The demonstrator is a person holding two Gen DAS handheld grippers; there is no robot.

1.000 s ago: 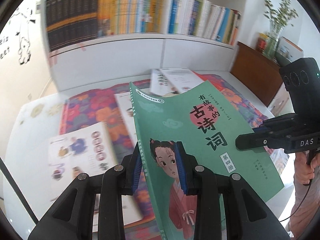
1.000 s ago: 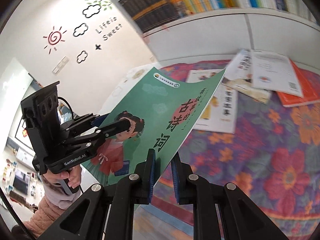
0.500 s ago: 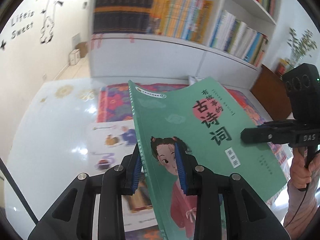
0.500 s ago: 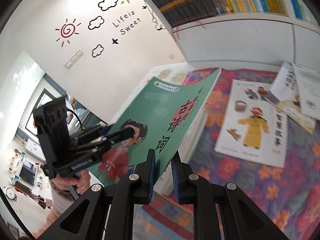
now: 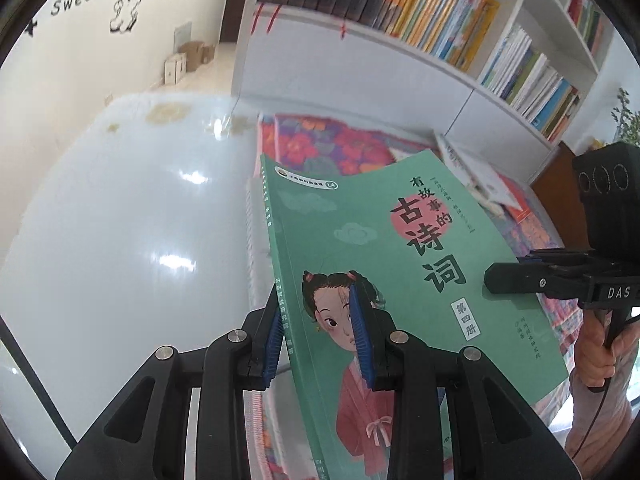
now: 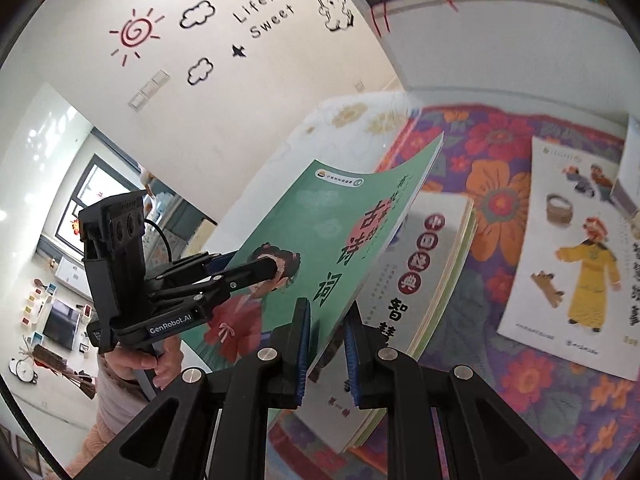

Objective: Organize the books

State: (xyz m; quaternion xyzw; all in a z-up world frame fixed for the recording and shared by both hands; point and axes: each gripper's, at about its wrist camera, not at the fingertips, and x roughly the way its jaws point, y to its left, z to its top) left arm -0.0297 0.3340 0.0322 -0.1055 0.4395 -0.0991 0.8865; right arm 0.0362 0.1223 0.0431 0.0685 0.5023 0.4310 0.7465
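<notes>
Both grippers hold a green book (image 5: 380,216) whose cover shows a girl in a red robe. It hangs tilted above the table. My left gripper (image 5: 318,320) is shut on its spine edge near the bottom. My right gripper (image 6: 328,340) is shut on the opposite long edge (image 6: 320,232). Each gripper also shows in the other's view: the right gripper (image 5: 520,280) at the far right, the left gripper (image 6: 256,270) at the left with a hand below it. Under the green book lies a white book with red circles (image 6: 424,264), topping a small stack.
A flowery cloth (image 6: 500,200) covers the table, with bare white tabletop (image 5: 120,240) to its left. A picture book with a yellow-robed figure (image 6: 576,248) lies flat at the right. More books (image 5: 480,184) lie further back. A filled bookshelf (image 5: 440,20) lines the wall.
Both grippers have carried the green book leftward and a little lower, from over the cloth's middle to over the small stack at its left edge. Both grips are unchanged.
</notes>
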